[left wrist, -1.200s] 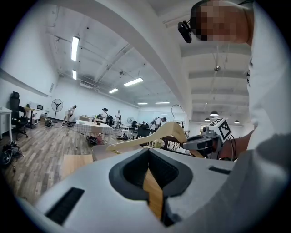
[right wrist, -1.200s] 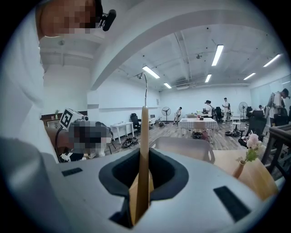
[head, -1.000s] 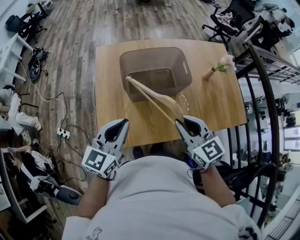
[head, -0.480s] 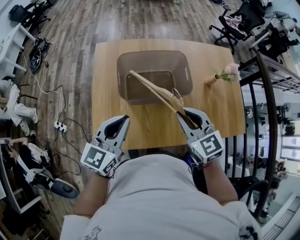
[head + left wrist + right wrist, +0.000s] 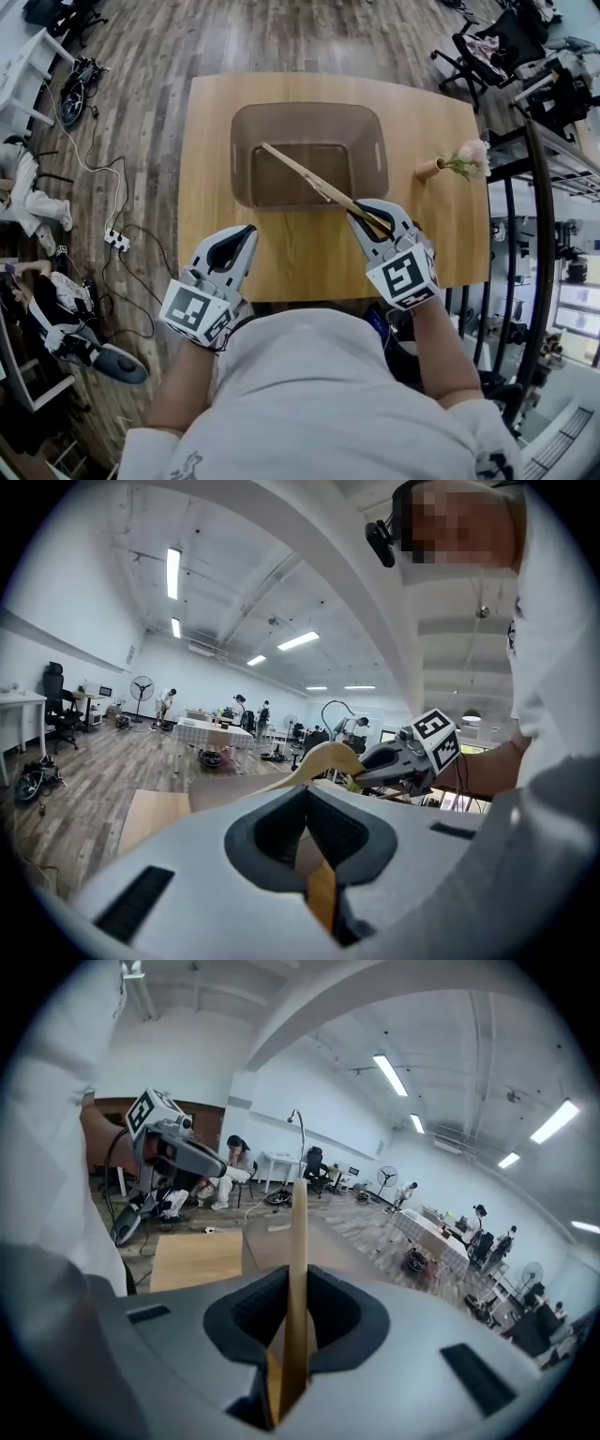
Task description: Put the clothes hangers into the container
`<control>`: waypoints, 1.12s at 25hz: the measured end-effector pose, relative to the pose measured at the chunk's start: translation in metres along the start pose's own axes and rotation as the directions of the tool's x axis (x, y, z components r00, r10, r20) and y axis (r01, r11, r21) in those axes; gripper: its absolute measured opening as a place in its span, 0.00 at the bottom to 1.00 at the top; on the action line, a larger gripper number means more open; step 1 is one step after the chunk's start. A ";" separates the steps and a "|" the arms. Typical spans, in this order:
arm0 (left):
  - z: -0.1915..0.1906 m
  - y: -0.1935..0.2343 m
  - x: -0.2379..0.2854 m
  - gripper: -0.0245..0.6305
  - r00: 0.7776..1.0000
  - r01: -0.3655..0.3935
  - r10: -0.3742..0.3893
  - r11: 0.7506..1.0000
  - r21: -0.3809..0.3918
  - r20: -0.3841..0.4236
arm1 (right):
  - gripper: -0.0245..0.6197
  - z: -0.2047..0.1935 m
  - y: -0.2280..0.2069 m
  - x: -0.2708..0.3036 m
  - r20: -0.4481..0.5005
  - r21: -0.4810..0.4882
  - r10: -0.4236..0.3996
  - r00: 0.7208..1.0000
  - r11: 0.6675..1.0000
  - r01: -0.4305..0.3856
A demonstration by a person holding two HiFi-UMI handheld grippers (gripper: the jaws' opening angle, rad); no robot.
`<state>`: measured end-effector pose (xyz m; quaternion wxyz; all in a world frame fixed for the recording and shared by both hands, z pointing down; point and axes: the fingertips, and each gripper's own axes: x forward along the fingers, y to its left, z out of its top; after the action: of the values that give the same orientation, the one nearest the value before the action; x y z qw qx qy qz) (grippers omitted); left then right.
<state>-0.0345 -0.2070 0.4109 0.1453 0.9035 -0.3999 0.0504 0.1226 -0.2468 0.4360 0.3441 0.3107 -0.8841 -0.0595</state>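
— Right tool, head view: what's it on?
— Clamped on 1 end of the wooden hanger. The far end reaches over the container on the tabletop, likely so it can slide in.
— Left gripper view?
— Left tool stands slightly apart and empty, probably held clear of the hanger.
— Right gripper view?
— Hanger stands edge-on between its jaws, pinched tight.

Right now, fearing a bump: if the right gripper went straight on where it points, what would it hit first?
Probably the container, at its near rim (depth unclear); the hanger in the right gripper reaches over it.
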 end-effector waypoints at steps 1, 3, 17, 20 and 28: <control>-0.001 0.002 0.004 0.05 1.000 -0.005 0.005 1.000 -0.002 -0.005 | 0.13 -0.002 -0.002 0.005 -0.017 -0.032 0.005 1.000 0.999 -0.006; -0.003 0.005 0.010 0.05 1.000 -0.013 0.013 1.000 -0.008 -0.014 | 0.13 -0.005 -0.006 0.014 -0.046 -0.086 0.016 0.999 0.996 -0.019; -0.030 0.027 0.036 0.05 0.997 -0.052 0.048 0.997 -0.054 -0.068 | 0.13 -0.029 -0.007 0.094 -0.172 -0.247 0.127 0.977 0.954 -0.168; -0.036 0.032 0.037 0.05 0.995 -0.068 0.063 0.996 -0.061 -0.080 | 0.13 -0.034 -0.004 0.109 -0.198 -0.269 0.144 0.969 0.943 -0.195; -0.047 0.041 0.040 0.05 0.992 -0.095 0.087 0.992 -0.087 -0.091 | 0.13 -0.047 0.012 0.138 -0.262 -0.348 0.169 0.950 0.902 -0.256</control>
<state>-0.0365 -0.2474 0.4737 0.2011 0.8738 -0.4359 0.0779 0.0680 -0.3139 0.5542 0.5000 0.1444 -0.8398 -0.1548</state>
